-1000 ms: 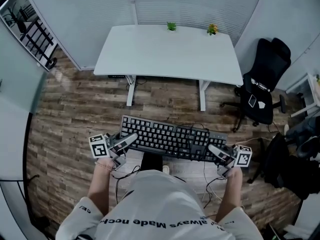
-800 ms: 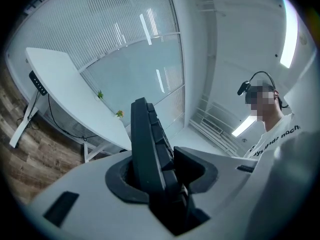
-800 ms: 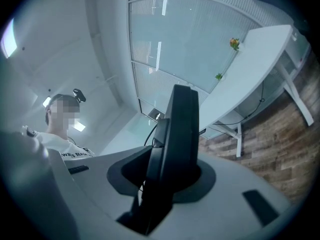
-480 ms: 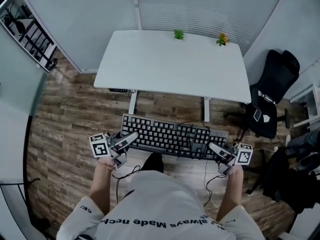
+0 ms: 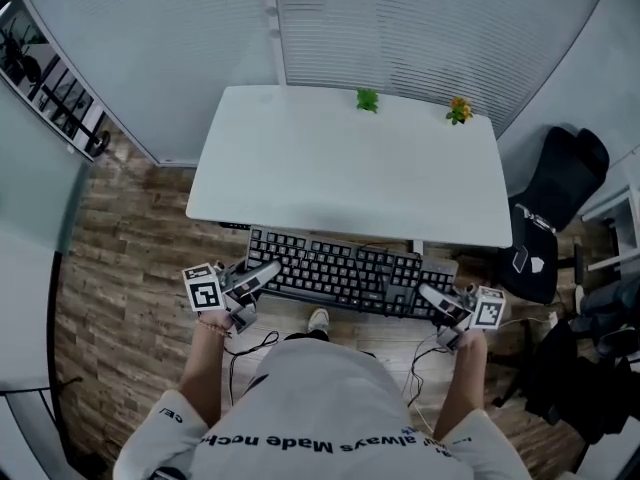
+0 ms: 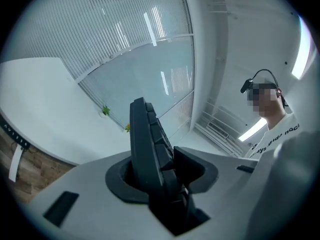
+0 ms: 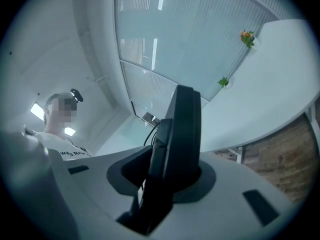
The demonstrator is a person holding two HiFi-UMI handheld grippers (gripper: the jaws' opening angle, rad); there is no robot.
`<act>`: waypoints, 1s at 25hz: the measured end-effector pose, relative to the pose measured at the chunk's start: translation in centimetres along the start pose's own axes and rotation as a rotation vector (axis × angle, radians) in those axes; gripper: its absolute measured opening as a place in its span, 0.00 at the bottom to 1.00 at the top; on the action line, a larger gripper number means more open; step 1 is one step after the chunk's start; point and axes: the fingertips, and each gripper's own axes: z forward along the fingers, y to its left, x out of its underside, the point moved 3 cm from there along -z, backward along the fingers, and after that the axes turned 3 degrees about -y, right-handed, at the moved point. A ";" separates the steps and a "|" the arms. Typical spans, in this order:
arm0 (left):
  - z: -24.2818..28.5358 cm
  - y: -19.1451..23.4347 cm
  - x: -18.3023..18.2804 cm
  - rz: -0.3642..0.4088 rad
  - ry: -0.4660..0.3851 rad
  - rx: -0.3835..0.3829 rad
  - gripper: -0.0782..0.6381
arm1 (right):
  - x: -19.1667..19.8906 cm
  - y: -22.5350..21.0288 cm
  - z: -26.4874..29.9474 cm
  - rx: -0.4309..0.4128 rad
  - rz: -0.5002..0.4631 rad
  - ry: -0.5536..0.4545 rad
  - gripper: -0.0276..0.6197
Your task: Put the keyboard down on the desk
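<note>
The left gripper (image 5: 258,276) is shut tight on the left end of the keyboard (image 5: 345,271). The keyboard hangs in the air between the two grippers, over the wood floor (image 5: 120,268). It is not on the desk (image 5: 340,158). A second ago a strip of floor showed between the keyboard and the desk. Now that gap is gone, and the keyboard's far edge is right at the desk's near edge. So the keyboard is closer and nearly there. The right gripper (image 5: 435,298) is shut tight on the right end.
</note>
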 end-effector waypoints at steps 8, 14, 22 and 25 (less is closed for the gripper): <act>0.7 0.1 -0.8 0.013 0.033 0.002 0.35 | 0.3 0.3 -0.1 0.031 0.017 -0.045 0.23; 0.8 0.5 -1.1 0.005 0.014 -0.018 0.35 | -1.1 0.3 0.6 0.063 -0.015 -0.034 0.24; 0.6 1.8 0.2 0.036 0.032 -0.098 0.37 | -0.3 -0.7 0.9 0.166 -0.022 -0.015 0.30; 0.8 3.1 0.5 0.063 0.021 -0.140 0.40 | -0.6 -1.8 1.0 0.225 -0.015 -0.014 0.34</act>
